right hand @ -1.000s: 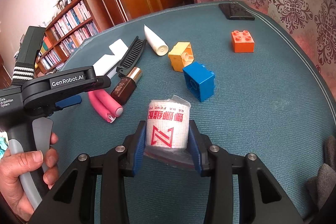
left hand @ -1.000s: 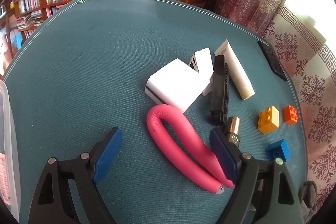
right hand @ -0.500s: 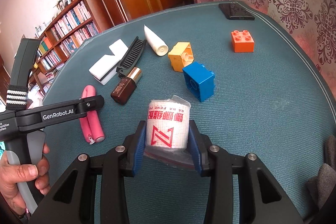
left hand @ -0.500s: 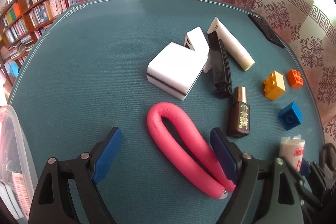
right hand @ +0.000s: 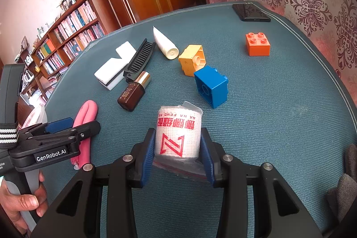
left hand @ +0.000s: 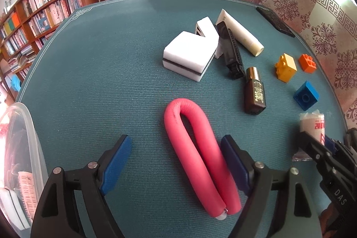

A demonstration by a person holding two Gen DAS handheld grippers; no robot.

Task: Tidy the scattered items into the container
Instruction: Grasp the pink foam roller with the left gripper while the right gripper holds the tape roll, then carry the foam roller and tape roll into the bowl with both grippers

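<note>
right tongs [right hand: 177, 155] clamp a white woven-textured roll [right hand: 178, 135] in crinkly plastic near the counter's [right hand: 279, 126] ribbed teal front edge. left tongs [left hand: 176, 162] gape around a bent pink foam tube [left hand: 196, 155]; clear plastic container [left hand: 24, 148] at left edge.

Scattered items on the teal worktop [left hand: 100, 64]: folded pink foam roller [left hand: 196, 155]; brown bottle [left hand: 254, 93] lying flat; white sponge blocks [left hand: 189, 55]; black comb [left hand: 229, 48]; white tube [left hand: 241, 37]; yellow [left hand: 286, 67], orange [left hand: 308, 63], blue bricks [left hand: 305, 98]; wrapped white roll [right hand: 178, 135] upright. Clear container [left hand: 24, 148] at left edge.
</note>
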